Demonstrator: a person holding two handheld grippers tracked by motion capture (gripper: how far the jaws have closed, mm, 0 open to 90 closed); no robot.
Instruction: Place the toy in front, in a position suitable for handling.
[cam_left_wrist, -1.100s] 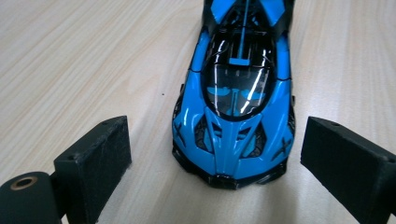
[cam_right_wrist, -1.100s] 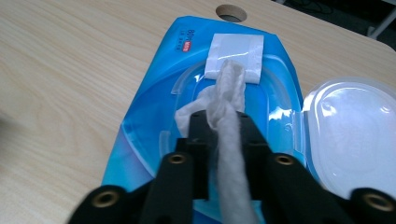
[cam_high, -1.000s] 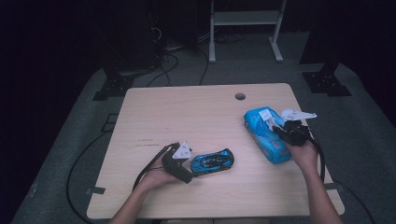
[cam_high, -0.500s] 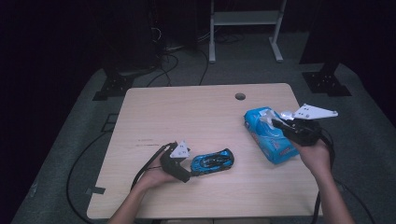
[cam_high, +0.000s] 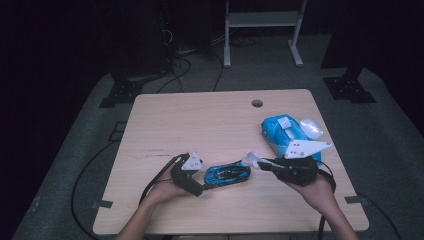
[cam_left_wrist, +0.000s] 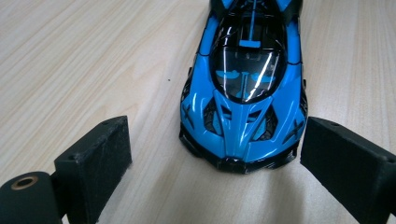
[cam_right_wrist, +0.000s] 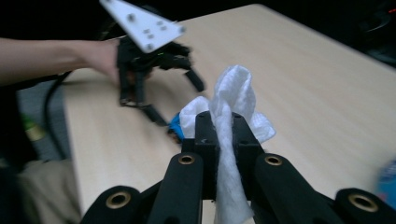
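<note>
One blue toy car (cam_high: 227, 174) lies on the wooden table (cam_high: 200, 125), and everything else is placed from it; in the left gripper view its rear is cut off by the top edge, so just the nose, hood and windscreen (cam_left_wrist: 246, 70) can be read; in the right gripper view the car is almost wholly hidden behind a white wipe (cam_right_wrist: 233, 107), with a small blue sliver showing beside the cloth; that view is blurred, and the blue shape at its right edge is too cut off to name. One blue wipe pack (cam_high: 285, 132) lies well beyond the car on the right-hand side, its flap lifted and a white sheet bulging from the opening; how many sheets remain inside cannot be told. The left gripper (cam_high: 192, 175) sits just at the car's nose, its jaws spread wide on either side without touching it; the right gripper (cam_high: 262, 162) is just off the car's other end, its jaws pinched together on the single wipe, which rises between them.
</note>
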